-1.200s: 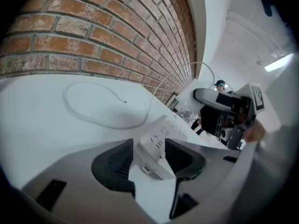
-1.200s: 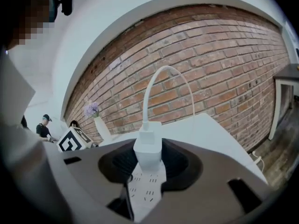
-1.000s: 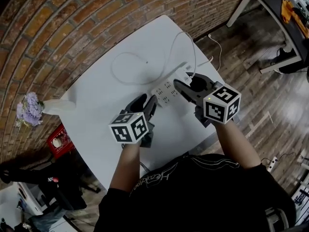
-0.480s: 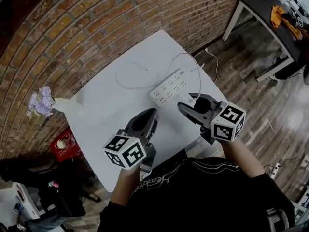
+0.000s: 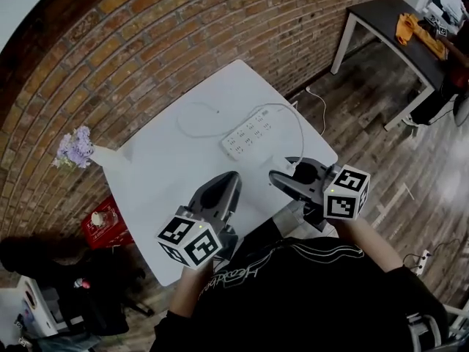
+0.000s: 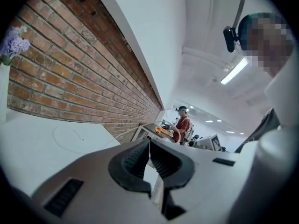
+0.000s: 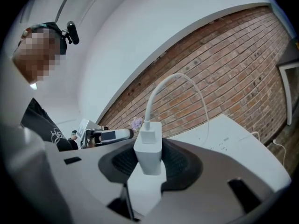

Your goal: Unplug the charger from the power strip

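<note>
White charger [image 7: 148, 146], count one, clamped upright in the jaws of the right gripper [image 7: 148, 157]. Pads press on both its sides. One white cable [image 7: 174, 80] leaves its top and arches over toward the surface [image 7: 243, 139].

Grippers: two. The left gripper [image 6: 149, 146] has its jaws together with nothing between them.

Power strip [image 5: 253, 132]: one, white, flat on the surface [image 5: 161, 167] near the far edge by the brick wall [image 5: 168, 42]. The charger [image 5: 300, 173] is off the strip and well apart from it, held up over the near edge of the surface, joined to that side only by its cable [image 5: 299, 134]. One more thin cable loop [image 5: 192, 125] lies beside the strip.

Other counts: one bunch of purple flowers [image 5: 75, 147] in one white vase [image 5: 110, 156], one red crate [image 5: 102, 222] on the floor, and one dark table [image 5: 381, 9] with something orange on it.

Only the head view shows the strip whole, both grippers at once (left gripper [image 5: 218, 194], right gripper [image 5: 287, 180]), the crate and the dark table. Only the right gripper view shows the pads on the charger close up. Only the left gripper view shows the shut jaws close up and a far-off person in a red top [image 6: 181, 125]; it also catches the flowers [image 6: 11, 43] at its left edge.
</note>
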`<action>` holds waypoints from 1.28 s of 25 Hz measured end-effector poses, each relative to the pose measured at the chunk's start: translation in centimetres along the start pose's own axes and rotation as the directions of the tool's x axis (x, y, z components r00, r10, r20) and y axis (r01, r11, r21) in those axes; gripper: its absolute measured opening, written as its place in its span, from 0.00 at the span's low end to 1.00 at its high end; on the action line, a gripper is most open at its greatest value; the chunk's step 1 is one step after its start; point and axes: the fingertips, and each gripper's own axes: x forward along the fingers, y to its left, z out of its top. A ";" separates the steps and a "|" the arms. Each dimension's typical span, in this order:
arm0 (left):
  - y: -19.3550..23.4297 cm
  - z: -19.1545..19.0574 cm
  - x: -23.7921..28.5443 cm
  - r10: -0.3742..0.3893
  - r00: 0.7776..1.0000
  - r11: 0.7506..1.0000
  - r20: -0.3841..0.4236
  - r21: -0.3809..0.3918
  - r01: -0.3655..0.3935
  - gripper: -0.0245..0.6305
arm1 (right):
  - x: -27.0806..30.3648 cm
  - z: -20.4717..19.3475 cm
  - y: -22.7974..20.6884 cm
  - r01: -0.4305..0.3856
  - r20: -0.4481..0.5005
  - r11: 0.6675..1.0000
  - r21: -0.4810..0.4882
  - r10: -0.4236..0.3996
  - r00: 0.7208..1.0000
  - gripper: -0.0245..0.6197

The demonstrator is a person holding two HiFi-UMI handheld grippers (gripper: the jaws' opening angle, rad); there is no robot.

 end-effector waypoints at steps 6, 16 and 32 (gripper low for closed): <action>-2.6 -0.2 -1.1 -0.013 1.000 1.000 0.009 0.016 0.013 0.05 | -1.7 0.3 2.1 -0.026 0.035 1.000 0.010 0.025 0.999 0.22; -3.8 0.3 -1.7 -0.005 1.000 0.999 -0.005 0.032 0.005 0.05 | -2.0 1.0 3.2 -0.025 0.034 0.999 0.020 0.025 0.999 0.22; -4.1 -0.5 -2.4 0.002 1.000 1.000 -0.009 0.021 -0.002 0.05 | -2.3 0.3 3.5 -0.007 0.024 1.000 0.019 0.007 1.000 0.22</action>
